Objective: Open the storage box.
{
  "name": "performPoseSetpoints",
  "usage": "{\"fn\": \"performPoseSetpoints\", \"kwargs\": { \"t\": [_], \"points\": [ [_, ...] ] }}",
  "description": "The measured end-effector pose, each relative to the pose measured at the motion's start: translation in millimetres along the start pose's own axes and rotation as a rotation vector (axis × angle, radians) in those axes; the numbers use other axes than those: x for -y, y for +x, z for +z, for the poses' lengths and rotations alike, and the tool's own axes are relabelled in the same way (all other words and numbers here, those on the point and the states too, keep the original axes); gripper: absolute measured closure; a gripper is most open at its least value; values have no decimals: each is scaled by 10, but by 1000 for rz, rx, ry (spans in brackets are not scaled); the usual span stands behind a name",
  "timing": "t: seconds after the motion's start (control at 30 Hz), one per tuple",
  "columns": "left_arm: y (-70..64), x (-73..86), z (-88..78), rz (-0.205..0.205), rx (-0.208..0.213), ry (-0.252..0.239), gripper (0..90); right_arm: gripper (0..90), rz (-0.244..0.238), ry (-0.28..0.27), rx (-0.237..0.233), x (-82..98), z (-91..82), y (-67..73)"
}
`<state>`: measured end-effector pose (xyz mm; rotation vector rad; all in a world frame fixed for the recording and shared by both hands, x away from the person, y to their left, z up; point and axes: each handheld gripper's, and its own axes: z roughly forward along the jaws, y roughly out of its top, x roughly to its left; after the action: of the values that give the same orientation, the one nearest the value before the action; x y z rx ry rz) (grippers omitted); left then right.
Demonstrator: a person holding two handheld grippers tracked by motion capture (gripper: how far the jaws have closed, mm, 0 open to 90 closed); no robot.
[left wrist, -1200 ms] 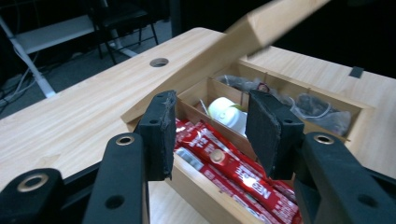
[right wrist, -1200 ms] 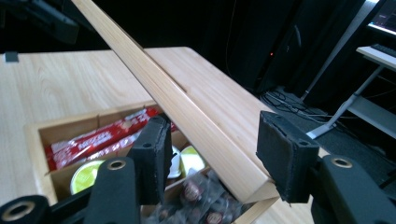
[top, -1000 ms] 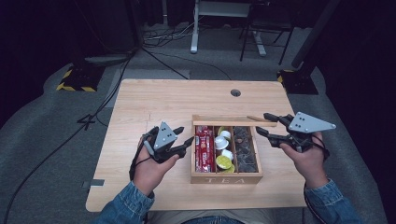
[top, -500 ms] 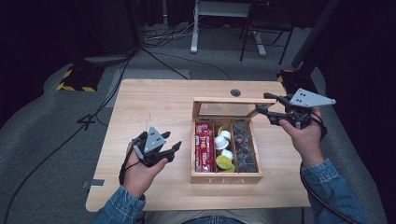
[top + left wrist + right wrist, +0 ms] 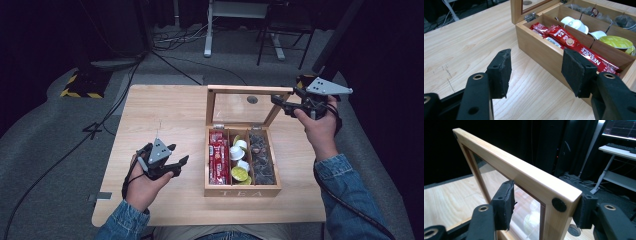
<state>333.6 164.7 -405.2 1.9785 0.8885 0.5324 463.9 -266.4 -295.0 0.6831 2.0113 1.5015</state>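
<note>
A wooden tea box (image 5: 242,190) stands on the table, right of centre, with its glass lid (image 5: 250,90) raised nearly upright. Inside lie red sachets (image 5: 218,157) (image 5: 574,47), white capsules (image 5: 239,150), a yellow-green capsule (image 5: 240,173) and dark tea bags (image 5: 261,157). My right gripper (image 5: 286,97) (image 5: 544,205) is open, its jaws straddling the lid's right top corner (image 5: 559,197). The right pad (image 5: 581,212) touches the frame, while the left pad sits apart from it. My left gripper (image 5: 179,153) (image 5: 536,72) hangs open and holds nothing, left of the box.
A round hole in the table (image 5: 252,99) shows through the lid's glass. Bare wood (image 5: 165,115) stretches left of the box. Beyond the far edge stand a desk frame (image 5: 235,20) and a chair (image 5: 285,30); a striped block (image 5: 80,85) lies on the floor.
The right gripper has swung the lid up from nearly flat to almost upright. The left gripper has drawn back from the box's left wall, to the left and toward the near edge.
</note>
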Motion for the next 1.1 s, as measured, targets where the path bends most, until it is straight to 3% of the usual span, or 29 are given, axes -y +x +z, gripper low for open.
{"fn": "performPoseSetpoints", "kwargs": {
  "t": [0.37, 0.57, 1.1],
  "points": [
    [28, 48, 70, 1, 18, 26, 410, 429, 21, 25, 57, -12, 248, -158],
    [67, 88, 82, -3, 17, 41, 409, 397, 42, 66, 68, 76, 428, -218],
    [106, 144, 164, -5, 43, 71, 406, 359, 113, 152, 80, 281, 656, -309]
  ]
}}
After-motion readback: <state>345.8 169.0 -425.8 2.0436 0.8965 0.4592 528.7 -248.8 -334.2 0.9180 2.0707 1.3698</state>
